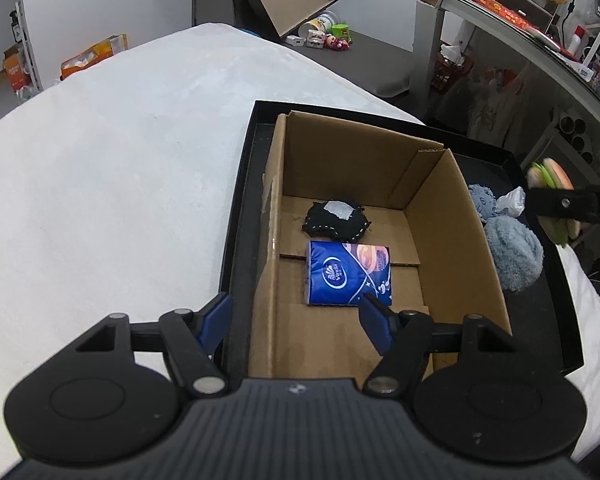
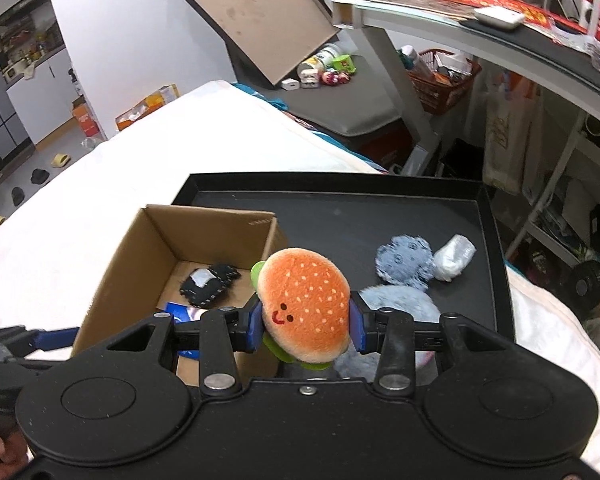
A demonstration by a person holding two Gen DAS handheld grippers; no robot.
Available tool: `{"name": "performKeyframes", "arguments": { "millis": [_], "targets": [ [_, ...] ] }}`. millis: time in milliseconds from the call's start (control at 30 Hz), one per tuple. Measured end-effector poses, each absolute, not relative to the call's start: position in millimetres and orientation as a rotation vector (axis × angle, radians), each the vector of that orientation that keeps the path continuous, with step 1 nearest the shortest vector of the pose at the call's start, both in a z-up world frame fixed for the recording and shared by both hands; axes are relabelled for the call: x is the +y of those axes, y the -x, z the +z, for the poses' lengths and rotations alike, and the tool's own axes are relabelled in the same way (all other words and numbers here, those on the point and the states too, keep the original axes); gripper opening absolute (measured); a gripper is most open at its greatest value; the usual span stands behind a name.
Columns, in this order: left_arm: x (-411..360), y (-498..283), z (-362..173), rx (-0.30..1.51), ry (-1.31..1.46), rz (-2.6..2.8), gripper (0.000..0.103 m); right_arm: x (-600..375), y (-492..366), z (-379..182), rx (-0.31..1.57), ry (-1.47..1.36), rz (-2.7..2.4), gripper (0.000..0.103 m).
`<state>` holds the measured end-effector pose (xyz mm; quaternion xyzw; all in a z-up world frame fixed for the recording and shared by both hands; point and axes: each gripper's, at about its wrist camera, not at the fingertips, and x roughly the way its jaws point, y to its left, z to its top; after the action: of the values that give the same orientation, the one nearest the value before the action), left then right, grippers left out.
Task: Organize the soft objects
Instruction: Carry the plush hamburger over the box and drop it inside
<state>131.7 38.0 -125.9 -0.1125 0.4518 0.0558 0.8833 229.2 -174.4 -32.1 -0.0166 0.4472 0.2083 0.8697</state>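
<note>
R tool [image 2: 306,326] clamps burger plush [image 2: 304,304]; only L view shows L tool [image 1: 296,316] released over tissue pack [image 1: 348,274].

Blue tissue pack [image 1: 348,274] and black pouch [image 1: 336,220] inside cardboard box [image 1: 456,240].

Tissue pack [image 1: 348,274] lies inside box [image 1: 452,216] on tray [image 1: 236,208].
</note>
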Motion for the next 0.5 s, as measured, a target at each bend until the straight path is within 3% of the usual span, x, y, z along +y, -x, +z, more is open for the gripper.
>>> {"name": "performKeyframes", "arguments": {
  "millis": [67,233,333,500],
  "targets": [
    [38.9,-130.5,-127.5,0.941,0.246,0.111,0.061,-167.9,-228.5,-30.2,0.93,0.041,0.446,0.04],
    [42.2,-128.9,-130.8,0.941,0.254,0.129,0.027,-152.9,-227.1,-27.0,0.92,0.057,0.473,0.04],
    [51.1,-126.2,-130.9,0.936,0.285,0.144,0.012,-144.3,-226.4,-25.8,0.914,0.067,0.486,0.041],
    [54.0,-123.1,-130.4,0.924,0.287,0.133,0.013,-131.5,-226.8,-24.1,0.907,0.076,0.504,0.041]
  ]
}}
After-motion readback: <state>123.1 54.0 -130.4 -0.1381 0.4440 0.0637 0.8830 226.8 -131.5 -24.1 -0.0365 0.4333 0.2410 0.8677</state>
